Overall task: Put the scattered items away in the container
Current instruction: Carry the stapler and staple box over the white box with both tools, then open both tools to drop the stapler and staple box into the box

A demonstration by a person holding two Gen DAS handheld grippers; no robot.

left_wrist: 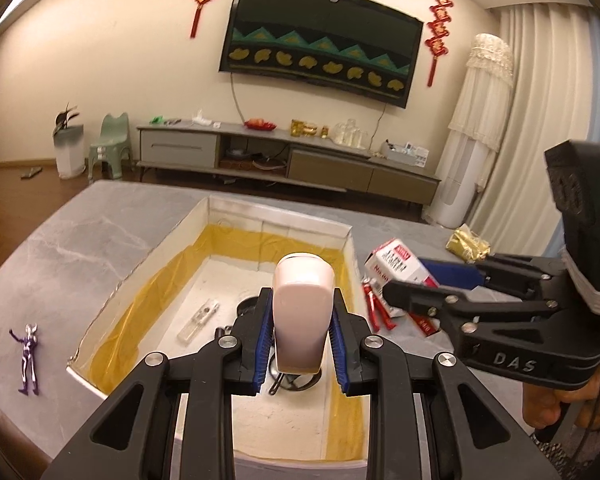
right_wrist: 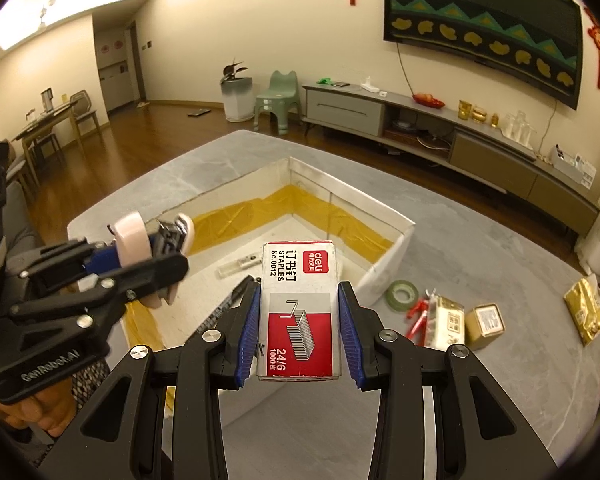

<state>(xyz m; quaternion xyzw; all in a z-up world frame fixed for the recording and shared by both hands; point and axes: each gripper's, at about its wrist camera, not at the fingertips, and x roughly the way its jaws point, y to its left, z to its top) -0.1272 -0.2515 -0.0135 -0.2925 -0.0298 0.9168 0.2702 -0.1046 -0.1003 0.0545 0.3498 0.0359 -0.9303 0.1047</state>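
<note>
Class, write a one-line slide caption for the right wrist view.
Right gripper holds a staples box above the open white container, while the left gripper carries a pink stapler beside it.

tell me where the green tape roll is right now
In the right wrist view, the green tape roll lies flat on the grey table, just right of the white box's corner, left of the red pens.
</note>
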